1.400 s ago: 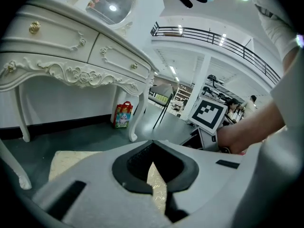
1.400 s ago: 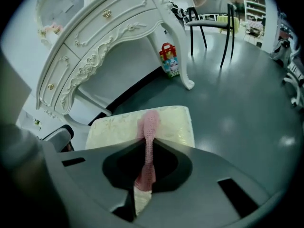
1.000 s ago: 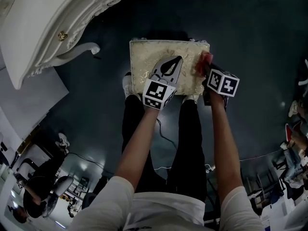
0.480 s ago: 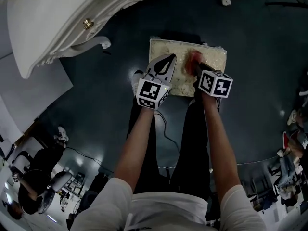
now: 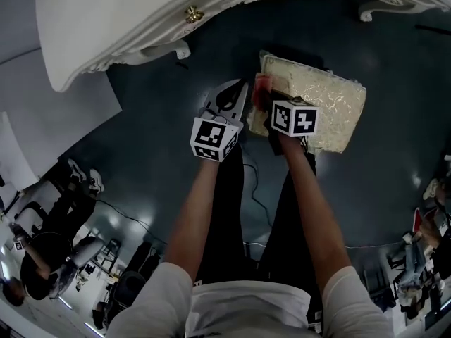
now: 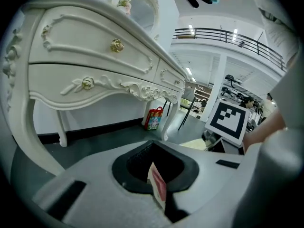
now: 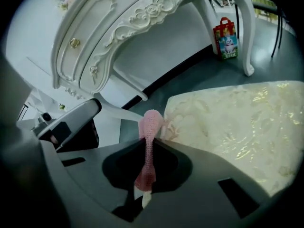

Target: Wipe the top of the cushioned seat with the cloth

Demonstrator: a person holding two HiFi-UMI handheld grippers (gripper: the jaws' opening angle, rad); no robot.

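Note:
The cushioned seat (image 5: 337, 108), cream with a patterned top, stands on the dark floor; it fills the right of the right gripper view (image 7: 237, 122). My right gripper (image 5: 268, 96) is shut on a pink cloth (image 5: 262, 84), which rests at the seat's left edge. In the right gripper view the cloth (image 7: 150, 127) sticks up from the shut jaws of my right gripper (image 7: 147, 148). My left gripper (image 5: 238, 92) hangs just left of the seat over the floor, jaws shut on nothing (image 6: 156, 186). A sliver of the seat (image 6: 197, 144) shows there.
A white ornate dressing table (image 5: 176, 5) with gold knobs stands right behind the seat (image 6: 95, 56). A red gift bag (image 7: 226, 38) leans by its far leg. Black chair legs (image 7: 278, 23) stand beyond. My legs are close below the seat.
The right gripper has dragged the cloth across the seat top from its right side to its left edge. The left gripper has moved off the seat to its left.

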